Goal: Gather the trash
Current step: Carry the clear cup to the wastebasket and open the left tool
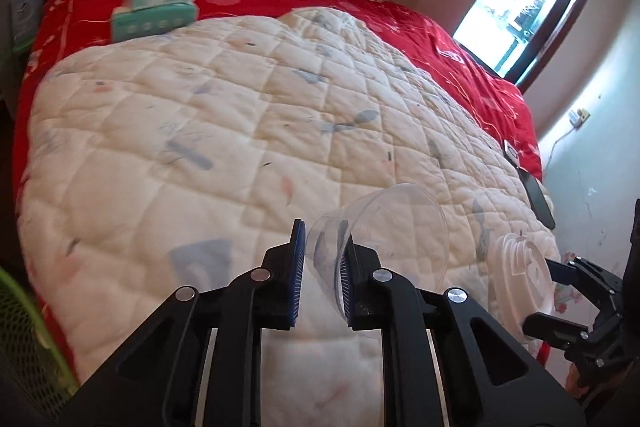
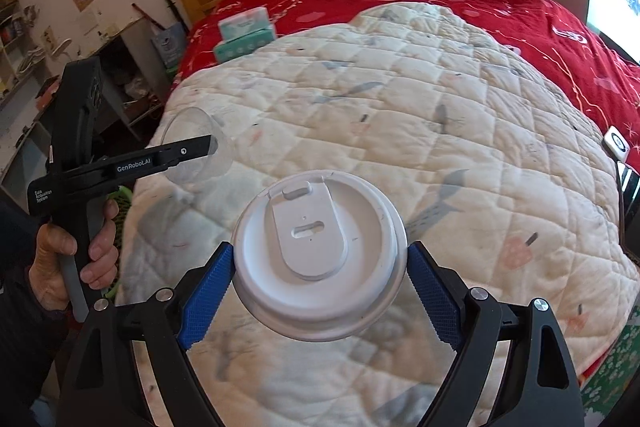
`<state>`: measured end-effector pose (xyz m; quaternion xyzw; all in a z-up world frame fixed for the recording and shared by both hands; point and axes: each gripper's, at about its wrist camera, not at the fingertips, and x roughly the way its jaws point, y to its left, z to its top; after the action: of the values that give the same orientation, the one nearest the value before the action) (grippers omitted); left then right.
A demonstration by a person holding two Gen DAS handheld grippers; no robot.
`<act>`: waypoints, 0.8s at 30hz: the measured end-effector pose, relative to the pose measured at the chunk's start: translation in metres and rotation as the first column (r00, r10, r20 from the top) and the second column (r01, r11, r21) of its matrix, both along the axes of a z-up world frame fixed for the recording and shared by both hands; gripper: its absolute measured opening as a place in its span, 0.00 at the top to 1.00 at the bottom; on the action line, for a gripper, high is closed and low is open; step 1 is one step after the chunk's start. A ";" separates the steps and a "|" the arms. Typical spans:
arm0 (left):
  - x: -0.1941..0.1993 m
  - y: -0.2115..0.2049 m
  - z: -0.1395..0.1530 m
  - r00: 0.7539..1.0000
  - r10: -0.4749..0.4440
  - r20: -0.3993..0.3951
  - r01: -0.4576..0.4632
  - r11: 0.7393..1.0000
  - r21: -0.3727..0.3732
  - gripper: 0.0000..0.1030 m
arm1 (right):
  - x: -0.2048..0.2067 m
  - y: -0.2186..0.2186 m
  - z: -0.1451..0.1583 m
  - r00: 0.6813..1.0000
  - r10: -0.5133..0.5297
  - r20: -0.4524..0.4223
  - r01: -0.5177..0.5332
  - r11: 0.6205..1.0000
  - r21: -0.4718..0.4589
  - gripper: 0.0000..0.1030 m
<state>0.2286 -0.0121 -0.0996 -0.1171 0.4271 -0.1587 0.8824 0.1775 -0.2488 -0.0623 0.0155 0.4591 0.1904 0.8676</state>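
The left gripper (image 1: 323, 259) pinches the wall of a clear plastic cup (image 1: 372, 227) between its fingers, above the quilted bed (image 1: 200, 131). The right gripper (image 2: 320, 291) clamps a white cup lid (image 2: 316, 251) between its pads.

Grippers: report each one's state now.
Left gripper: shut on the clear plastic cup.
Right gripper: shut on the white cup lid.

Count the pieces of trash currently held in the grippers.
2. A clear plastic cup, its wall pinched in the left gripper, and a white cup lid clamped by its rim in the right gripper. More may lie out of view.
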 end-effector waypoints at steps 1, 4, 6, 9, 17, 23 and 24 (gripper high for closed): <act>-0.006 0.005 0.003 1.000 0.006 0.009 -0.006 1.000 0.005 0.85 | -0.002 0.003 0.001 1.000 0.006 0.000 -0.006 1.000 0.001 0.19; -0.025 0.020 0.012 0.999 0.032 0.037 -0.033 0.999 0.029 0.85 | -0.009 0.015 0.005 1.000 0.028 0.002 -0.028 1.000 0.009 0.19; -0.039 0.032 0.018 0.997 0.055 0.055 -0.057 0.998 0.033 0.85 | -0.012 0.022 0.007 0.999 0.044 0.000 -0.044 0.999 0.019 0.19; -0.061 0.054 0.024 0.992 0.100 0.073 -0.103 0.994 0.041 0.85 | -0.017 0.038 0.011 0.997 0.073 0.009 -0.073 0.997 0.023 0.19; -0.126 0.142 0.035 0.950 0.298 0.092 -0.301 0.954 0.018 0.85 | -0.026 0.101 0.021 0.982 0.188 0.029 -0.189 0.982 0.032 0.19; -0.163 0.211 0.022 0.894 0.445 0.054 -0.448 0.890 0.083 0.85 | -0.034 0.147 0.025 0.965 0.260 0.035 -0.261 0.964 0.038 0.19; -0.168 0.224 0.017 0.882 0.470 0.036 -0.472 0.877 0.089 0.85 | -0.034 0.152 0.025 0.963 0.268 0.034 -0.270 0.962 0.039 0.19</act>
<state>0.0610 0.2124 -0.0826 -0.1742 0.3870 0.0802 0.9019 0.1435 -0.0965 -0.0370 -0.0311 0.4406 0.3164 0.8395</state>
